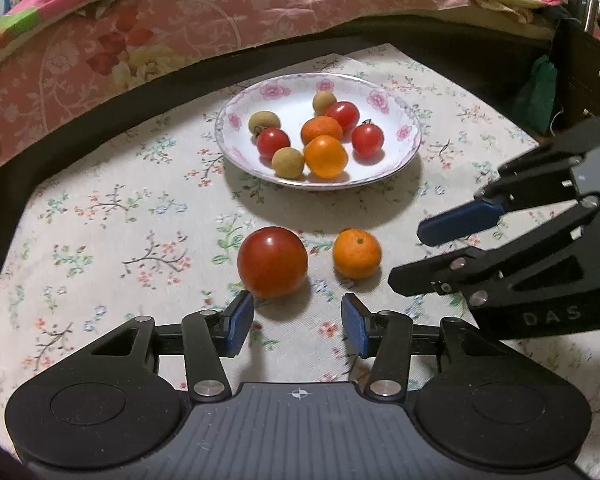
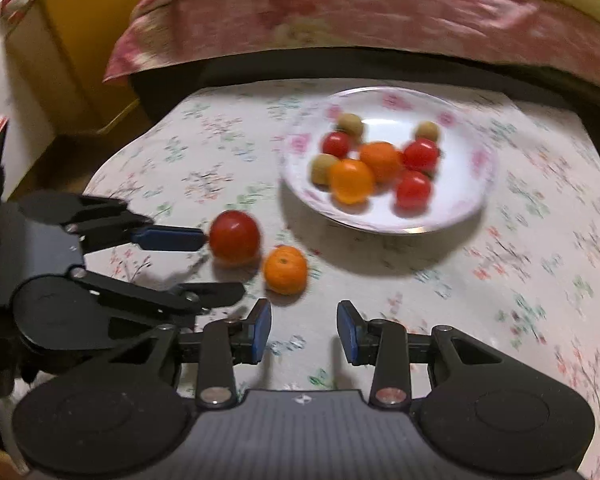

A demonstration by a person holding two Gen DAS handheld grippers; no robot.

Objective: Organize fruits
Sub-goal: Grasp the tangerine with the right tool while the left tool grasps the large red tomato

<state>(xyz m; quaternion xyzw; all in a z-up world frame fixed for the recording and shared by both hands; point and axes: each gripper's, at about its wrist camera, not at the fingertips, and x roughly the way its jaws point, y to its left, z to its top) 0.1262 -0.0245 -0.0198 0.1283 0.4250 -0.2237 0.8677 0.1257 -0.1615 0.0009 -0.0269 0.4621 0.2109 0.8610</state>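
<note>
While both of our grippers hang low over the floral tablecloth, neither has hold of anything. Our left gripper has its blue-padded fingers spread wide, and a red tomato sits on the cloth just ahead of the gap, close to the left pad. Just beside it, to the right and not touching, lies a small mandarin.

Our right gripper is likewise parted wide with nothing between the pads; in the left wrist view it reaches in from the right, turned on its side, near the mandarin. From the right wrist view, which is blurred, the mandarin sits just ahead of the right gripper's gap, and the far finger of our left gripper appears to reach the tomato's side, though we cannot tell if it touches.

Farther back stands a flower-rimmed white plate holding three cherry tomatoes, two mandarins and three small brownish-green fruits, perhaps longans. Behind the table runs a pink floral bedspread.
</note>
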